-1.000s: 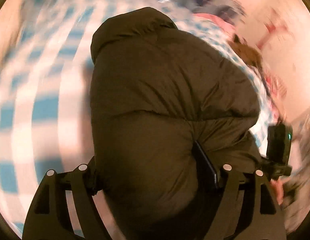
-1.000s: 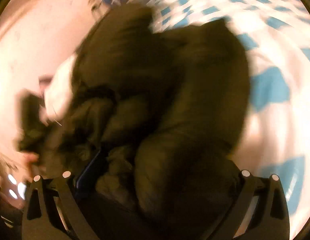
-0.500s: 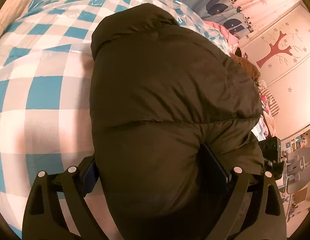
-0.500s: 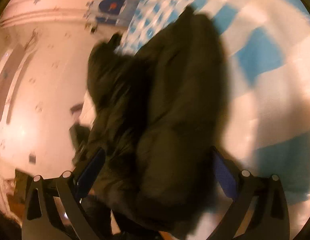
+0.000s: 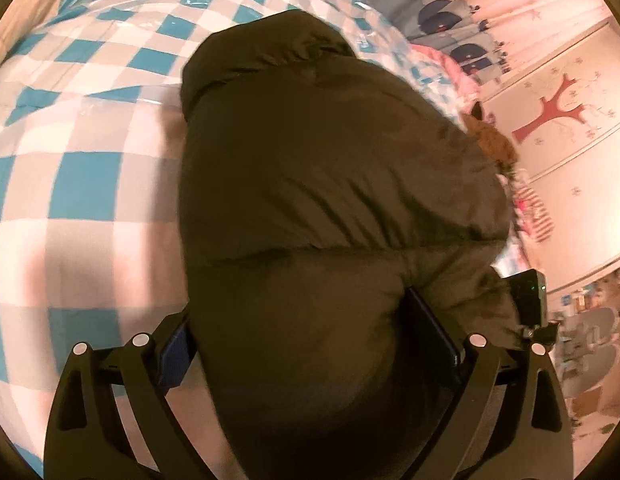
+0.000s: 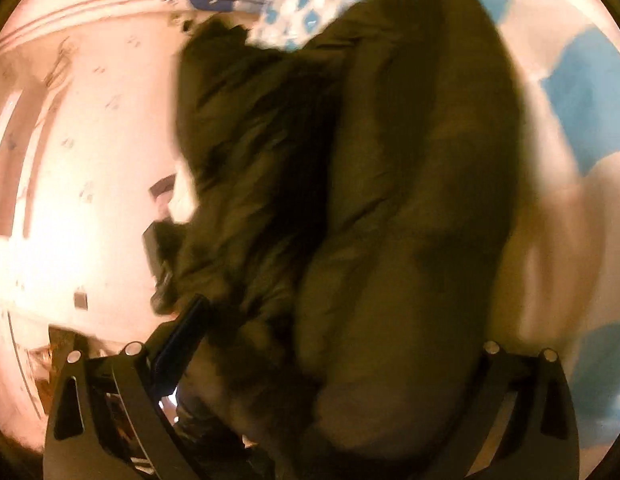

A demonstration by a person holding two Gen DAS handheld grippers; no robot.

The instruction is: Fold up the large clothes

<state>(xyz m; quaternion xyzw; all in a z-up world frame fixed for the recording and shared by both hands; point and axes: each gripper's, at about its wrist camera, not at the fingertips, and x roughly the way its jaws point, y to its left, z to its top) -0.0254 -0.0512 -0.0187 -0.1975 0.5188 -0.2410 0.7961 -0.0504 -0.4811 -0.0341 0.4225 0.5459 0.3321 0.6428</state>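
Jacket (image 5: 330, 200) lifted slightly off bed | bulk fills left gripper (image 5: 314, 344), right gripper (image 6: 322, 340) | both wide, gripping it

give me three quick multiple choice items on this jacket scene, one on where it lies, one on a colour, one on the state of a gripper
1. Where does the puffy jacket lie?
A. on a checked bed cover
B. on a wooden floor
C. on a hanger

2. What colour are the squares on the checked bed cover?
A. red and black
B. blue and white
C. green and yellow

3. What is the left hand-held gripper doing?
A. hanging open above bare cover
B. gripping a pillow
C. closed around a bunch of the jacket

Answers: 1 A, the dark jacket lies on the cover in the left wrist view. 2 B, blue and white squares show beside the jacket. 3 C, jacket fabric fills the gap between its fingers, bulging around them.
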